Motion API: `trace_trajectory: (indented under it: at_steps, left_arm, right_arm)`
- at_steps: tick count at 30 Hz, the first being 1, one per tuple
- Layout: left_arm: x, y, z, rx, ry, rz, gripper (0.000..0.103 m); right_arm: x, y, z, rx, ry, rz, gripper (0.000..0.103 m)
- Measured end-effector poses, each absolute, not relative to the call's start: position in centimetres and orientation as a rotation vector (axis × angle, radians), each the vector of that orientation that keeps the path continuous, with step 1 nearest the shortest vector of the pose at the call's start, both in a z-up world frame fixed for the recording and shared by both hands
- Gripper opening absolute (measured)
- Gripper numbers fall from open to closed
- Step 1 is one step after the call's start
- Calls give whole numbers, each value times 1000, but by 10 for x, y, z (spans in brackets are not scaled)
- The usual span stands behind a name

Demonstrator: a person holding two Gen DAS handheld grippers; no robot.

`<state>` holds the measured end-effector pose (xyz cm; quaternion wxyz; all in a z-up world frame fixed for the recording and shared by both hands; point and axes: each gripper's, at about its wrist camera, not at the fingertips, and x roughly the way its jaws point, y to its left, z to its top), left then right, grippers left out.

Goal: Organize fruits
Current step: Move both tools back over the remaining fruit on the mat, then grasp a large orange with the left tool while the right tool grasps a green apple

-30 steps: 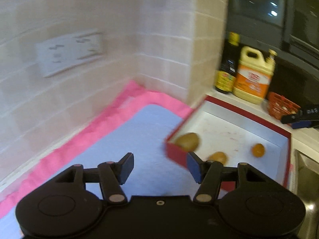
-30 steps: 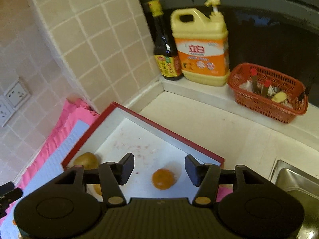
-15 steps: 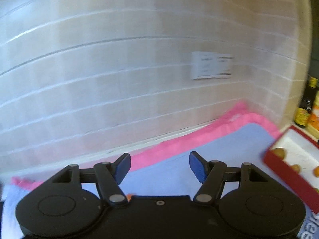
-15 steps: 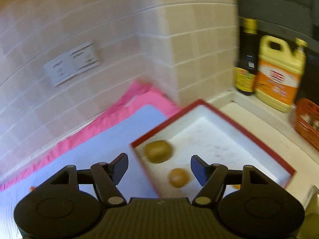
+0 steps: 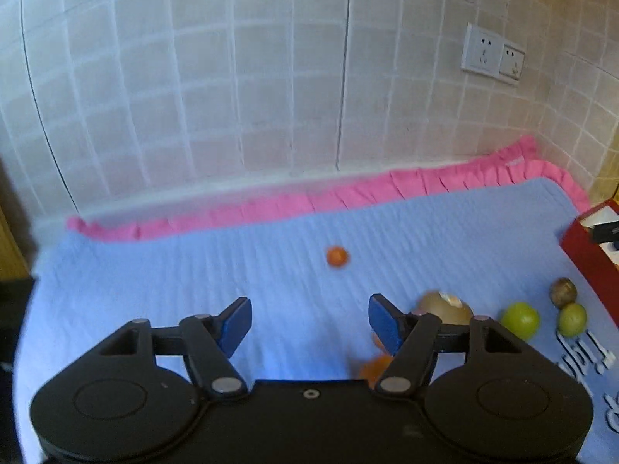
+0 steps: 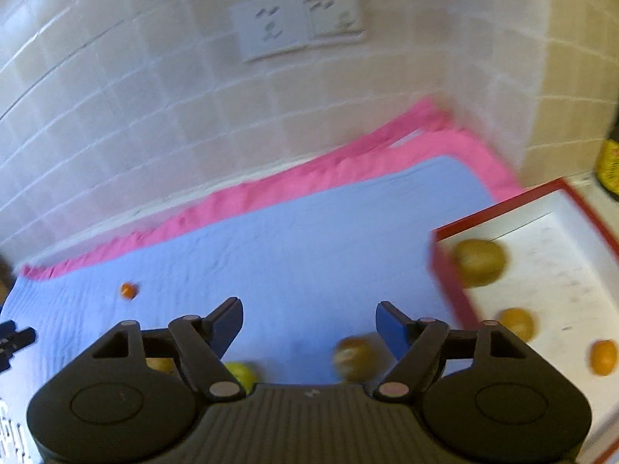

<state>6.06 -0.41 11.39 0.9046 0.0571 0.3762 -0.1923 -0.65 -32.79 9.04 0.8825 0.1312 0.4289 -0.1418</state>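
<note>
A blue mat [image 5: 271, 270] covers the lower half of both views. A pink cloth [image 5: 445, 185] lies under it and shows along its far edge, next to the wall. The tiled wall [image 5: 232, 77] fills the upper part of the frames. A white double socket [image 5: 493, 56] is on the wall, upper right in the left view. A dark bottle [image 6: 609, 162], blurred, stands at the right edge of the right view.
</note>
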Motion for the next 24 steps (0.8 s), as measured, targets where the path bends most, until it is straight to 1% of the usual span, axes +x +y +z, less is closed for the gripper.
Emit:
trace_trajectory:
  at_steps: [5, 8, 10, 14, 17, 18, 20, 24]
  left_arm:
    - [42, -14, 87, 86, 825, -429, 79]
    - [40, -22, 70, 54, 888, -486, 79]
    - [42, -33, 59, 82, 912, -493, 79]
    - [50, -45, 43, 103, 950, -515, 79]
    - [59, -46, 32, 86, 1005, -548, 79]
    - [63, -48, 29, 88, 1013, -548, 79]
    - [68, -49, 23, 89, 1024, -549, 79]
    - [76, -49, 18, 71, 1038, -557, 79]
  right_arm:
    - [5, -298, 36, 343, 1017, -226, 81]
    - [11, -289, 17, 350, 1031, -241, 81]
    - [14, -286, 7, 353, 1040, -252, 81]
    - [19, -284, -11, 362, 1070, -288, 80]
    - [23, -288, -23, 419, 1086, -280, 75]
    - [24, -289, -24, 428, 1086, -284, 75]
    - [28, -288, -24, 406, 1088, -286, 72]
    - [33, -282, -26, 354, 1099, -286, 72]
